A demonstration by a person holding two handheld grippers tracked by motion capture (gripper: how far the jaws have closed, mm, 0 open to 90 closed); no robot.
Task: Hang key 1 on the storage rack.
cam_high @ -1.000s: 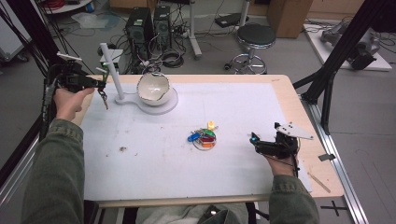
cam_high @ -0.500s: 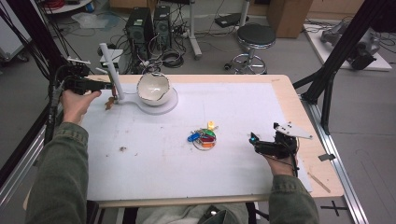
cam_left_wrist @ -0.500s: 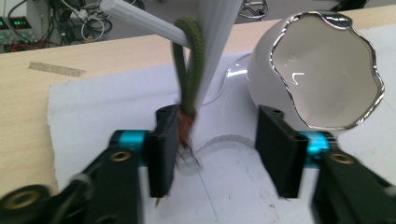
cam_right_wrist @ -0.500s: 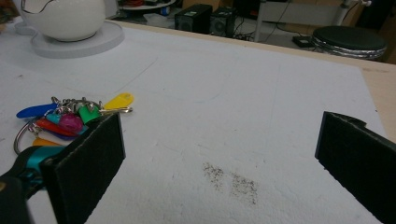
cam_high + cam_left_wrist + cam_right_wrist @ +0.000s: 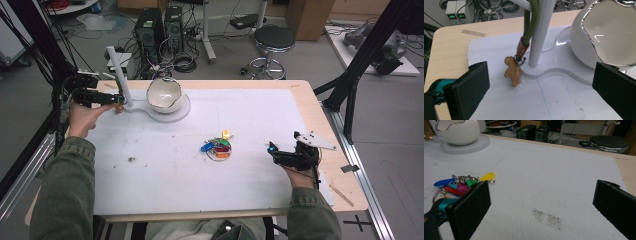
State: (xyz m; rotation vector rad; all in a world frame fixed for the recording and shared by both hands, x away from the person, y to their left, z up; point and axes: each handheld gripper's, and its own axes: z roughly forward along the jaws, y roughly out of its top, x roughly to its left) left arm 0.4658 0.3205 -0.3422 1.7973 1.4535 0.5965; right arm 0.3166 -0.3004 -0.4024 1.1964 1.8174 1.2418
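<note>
Left gripper (image 5: 540,87) jaws have just been opening wide, nothing between; gingerbread charm (image 5: 512,70) hanging beside post (image 5: 539,37). Right gripper (image 5: 544,207) gaping, empty.

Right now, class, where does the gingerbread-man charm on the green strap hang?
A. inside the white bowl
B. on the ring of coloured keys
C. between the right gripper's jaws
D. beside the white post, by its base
D: the gingerbread-man charm dangles from the green strap against the white post.

Beyond your table's wooden edge (image 5: 305,95) you have grey floor (image 5: 395,125). A black stool (image 5: 271,39), computer towers (image 5: 159,22) and tangled cables (image 5: 182,62) stand there.
</note>
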